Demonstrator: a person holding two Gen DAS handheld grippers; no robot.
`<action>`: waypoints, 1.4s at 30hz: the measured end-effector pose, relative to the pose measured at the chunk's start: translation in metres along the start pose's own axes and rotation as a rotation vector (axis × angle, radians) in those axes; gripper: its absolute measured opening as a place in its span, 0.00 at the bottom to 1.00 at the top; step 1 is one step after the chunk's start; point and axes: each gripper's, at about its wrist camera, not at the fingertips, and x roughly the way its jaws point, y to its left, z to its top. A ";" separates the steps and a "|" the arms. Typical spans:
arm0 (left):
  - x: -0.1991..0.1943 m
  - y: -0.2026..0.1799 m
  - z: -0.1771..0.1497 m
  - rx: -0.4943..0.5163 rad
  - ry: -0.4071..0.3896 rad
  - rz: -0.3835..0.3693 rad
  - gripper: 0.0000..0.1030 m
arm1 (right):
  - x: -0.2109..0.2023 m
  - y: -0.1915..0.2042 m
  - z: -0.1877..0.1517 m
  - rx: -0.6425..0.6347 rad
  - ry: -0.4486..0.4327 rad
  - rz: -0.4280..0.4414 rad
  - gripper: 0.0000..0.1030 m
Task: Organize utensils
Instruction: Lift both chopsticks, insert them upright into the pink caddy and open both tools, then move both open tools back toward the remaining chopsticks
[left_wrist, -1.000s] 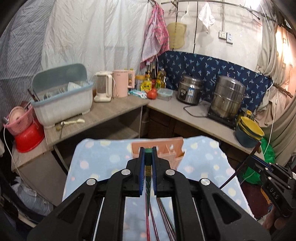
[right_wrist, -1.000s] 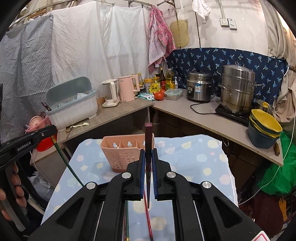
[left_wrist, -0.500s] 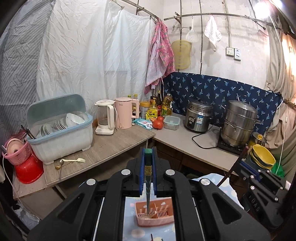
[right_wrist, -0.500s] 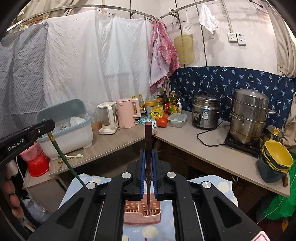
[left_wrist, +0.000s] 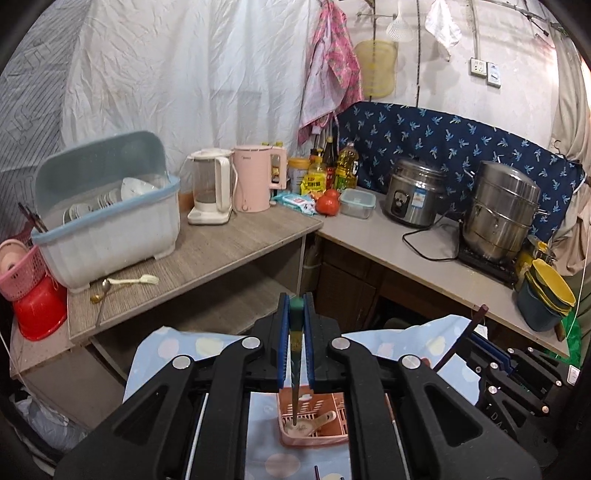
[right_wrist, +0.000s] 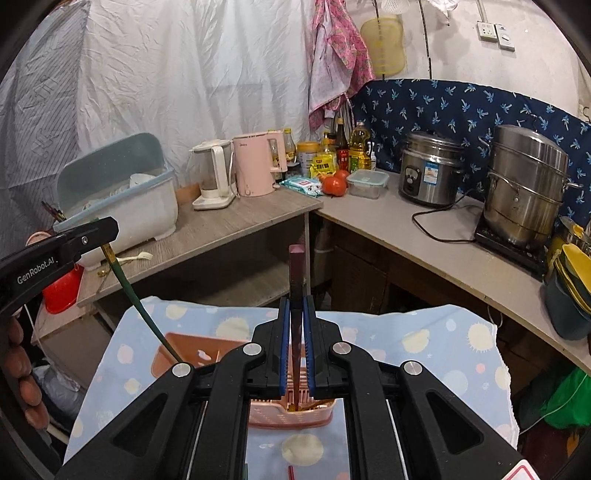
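Note:
My left gripper (left_wrist: 295, 306) is shut on a green chopstick (left_wrist: 295, 369) held upright, its tip down inside the pink utensil basket (left_wrist: 314, 424) on the blue spotted cloth. A pale spoon (left_wrist: 314, 424) lies in the basket. My right gripper (right_wrist: 295, 306) is shut on a dark red chopstick (right_wrist: 296, 295), also upright with its tip in the pink basket (right_wrist: 295, 410). The left gripper (right_wrist: 59, 247) with the green chopstick (right_wrist: 140, 310) shows at the left of the right wrist view. The right gripper (left_wrist: 491, 354) shows at the right of the left wrist view.
The blue spotted cloth (right_wrist: 424, 350) covers the small table. Behind are wooden counters (left_wrist: 221, 251) with a dish rack (left_wrist: 107, 214), kettles (left_wrist: 251, 177), rice cooker (left_wrist: 417, 195), steel pot (left_wrist: 502, 210) and stacked bowls (left_wrist: 546, 291). More chopsticks (right_wrist: 291, 472) lie on the cloth below.
Both grippers tilted up then back down over the basket. Both chopstick tips now reach into the pink basket.

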 end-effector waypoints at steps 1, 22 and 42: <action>0.000 0.001 -0.002 -0.006 0.001 0.007 0.13 | -0.003 -0.001 -0.002 0.001 -0.009 -0.011 0.19; -0.089 0.003 -0.077 -0.008 0.065 0.026 0.49 | -0.119 0.009 -0.070 -0.003 -0.050 -0.022 0.54; -0.123 0.009 -0.266 -0.046 0.338 0.024 0.49 | -0.146 -0.013 -0.258 0.050 0.256 -0.104 0.54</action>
